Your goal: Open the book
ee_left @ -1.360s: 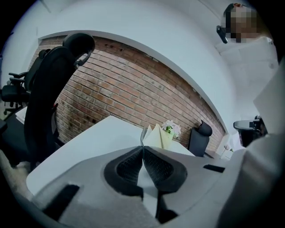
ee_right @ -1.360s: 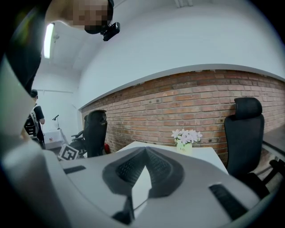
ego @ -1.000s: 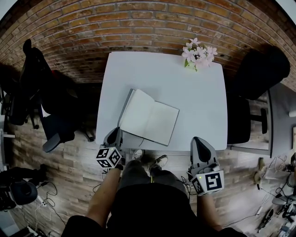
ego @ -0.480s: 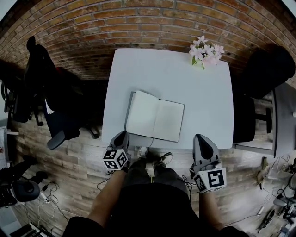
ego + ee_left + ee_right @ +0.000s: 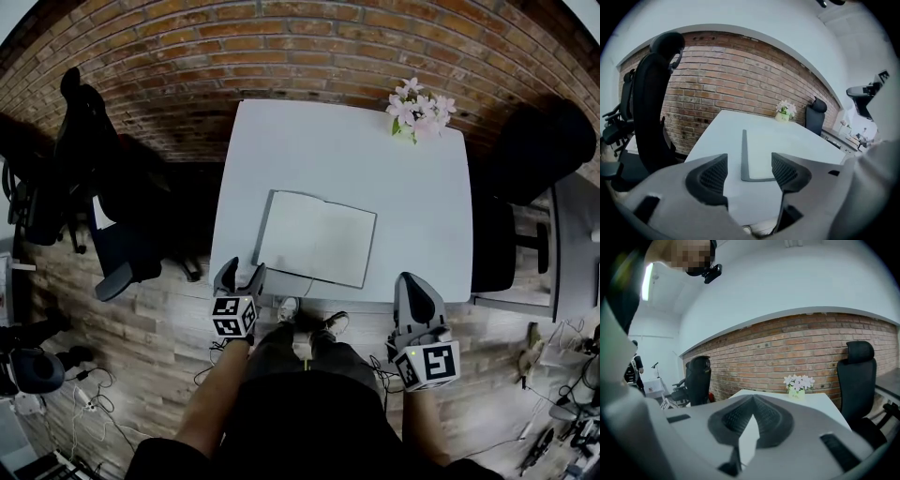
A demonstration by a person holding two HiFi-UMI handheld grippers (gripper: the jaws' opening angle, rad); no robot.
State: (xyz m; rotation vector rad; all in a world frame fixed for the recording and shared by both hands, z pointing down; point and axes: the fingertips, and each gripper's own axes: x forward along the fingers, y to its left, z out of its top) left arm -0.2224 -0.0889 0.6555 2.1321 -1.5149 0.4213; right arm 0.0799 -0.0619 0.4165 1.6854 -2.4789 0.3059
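Lying open and flat, the book [image 5: 317, 238] rests on the near half of the white table [image 5: 412, 178], both blank pages facing up and its dark cover showing as a thin border along the left and near edges. Its lower edge sits close to the table's near edge, a little left of centre. The left gripper [image 5: 239, 274] hovers just off that near edge, by the book's near-left corner. Its jaws have just been opening and now stand wide apart with nothing between them, and in the left gripper view the book's dark corner [image 5: 743, 154] shows beyond the gap, clear of both pads. The right gripper [image 5: 410, 281] hangs near the table's right front corner, apart from the book. Its jaws are pressed together and hold nothing, as the right gripper view [image 5: 751, 420] shows. At the far right corner of the table stands a small pot of pink and white flowers [image 5: 415, 105], well away from the book. Black office chairs flank the table — one at the left [image 5: 84, 159], one at the right [image 5: 539, 150] — in front of a brick wall [image 5: 281, 37], with wooden flooring [image 5: 159, 328] below.
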